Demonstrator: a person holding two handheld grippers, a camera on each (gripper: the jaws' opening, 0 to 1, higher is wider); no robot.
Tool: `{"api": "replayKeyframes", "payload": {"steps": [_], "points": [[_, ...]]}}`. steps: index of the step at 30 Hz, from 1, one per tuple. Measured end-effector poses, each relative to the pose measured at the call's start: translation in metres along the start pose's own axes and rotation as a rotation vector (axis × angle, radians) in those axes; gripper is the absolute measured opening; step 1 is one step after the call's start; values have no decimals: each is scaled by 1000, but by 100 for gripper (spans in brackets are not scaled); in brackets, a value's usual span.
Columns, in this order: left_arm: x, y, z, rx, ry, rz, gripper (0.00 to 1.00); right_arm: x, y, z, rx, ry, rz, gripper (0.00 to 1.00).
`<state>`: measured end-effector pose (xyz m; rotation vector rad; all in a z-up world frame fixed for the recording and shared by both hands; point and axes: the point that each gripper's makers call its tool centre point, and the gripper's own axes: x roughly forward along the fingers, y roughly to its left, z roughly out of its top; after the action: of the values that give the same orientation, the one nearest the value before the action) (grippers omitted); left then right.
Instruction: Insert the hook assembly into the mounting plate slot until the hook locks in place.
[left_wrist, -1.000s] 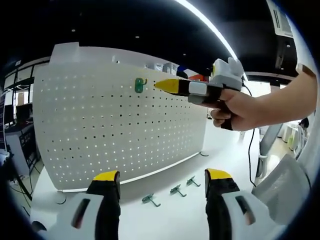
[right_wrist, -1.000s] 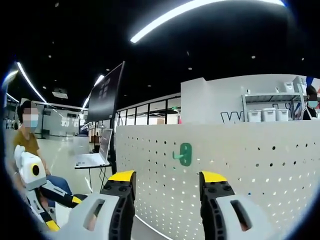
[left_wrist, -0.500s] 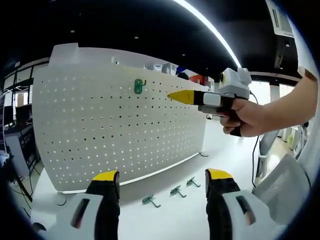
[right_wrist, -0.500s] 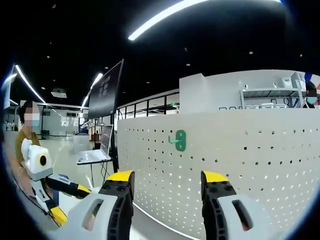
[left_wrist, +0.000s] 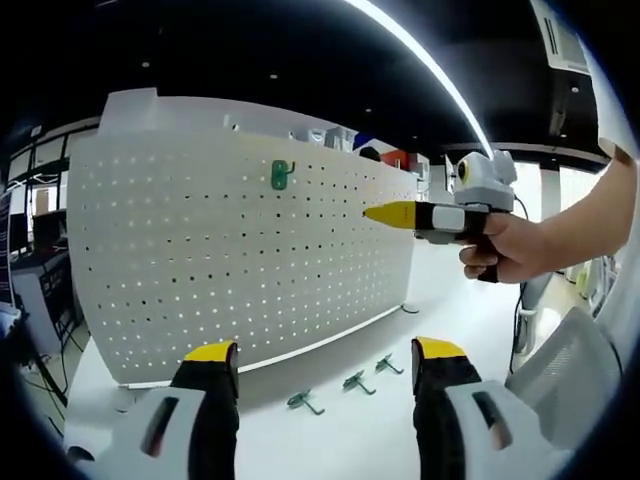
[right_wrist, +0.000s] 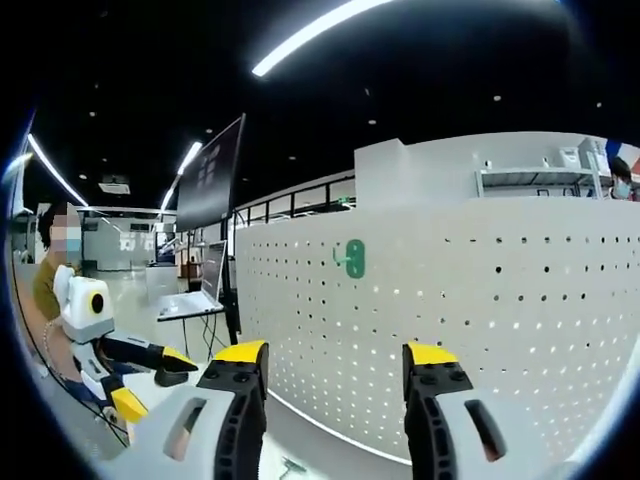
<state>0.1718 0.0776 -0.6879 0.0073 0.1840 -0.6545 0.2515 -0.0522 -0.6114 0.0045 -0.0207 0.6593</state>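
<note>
Hook (left_wrist: 282, 174) upright on pegboard (left_wrist: 200, 270), prong pointing outward, both grippers (left_wrist: 325, 352) (right_wrist: 335, 356) wide, empty.

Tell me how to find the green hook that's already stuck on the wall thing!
Find the big white pegboard standing on the table. Look high up near its top edge for the small green hook. It hangs on the board, while the other hooks lie on the table below.

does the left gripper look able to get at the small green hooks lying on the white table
Probably yes: the left gripper is open, and the three green hooks lie on bare white table just beyond its jaws, nothing between.
</note>
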Motion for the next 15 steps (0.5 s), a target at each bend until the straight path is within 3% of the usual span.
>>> {"api": "replayKeyframes", "payload": {"steps": [15], "points": [[0, -3, 0, 3, 3, -8, 73, -30, -6, -18, 15, 34, -15, 54]]}}
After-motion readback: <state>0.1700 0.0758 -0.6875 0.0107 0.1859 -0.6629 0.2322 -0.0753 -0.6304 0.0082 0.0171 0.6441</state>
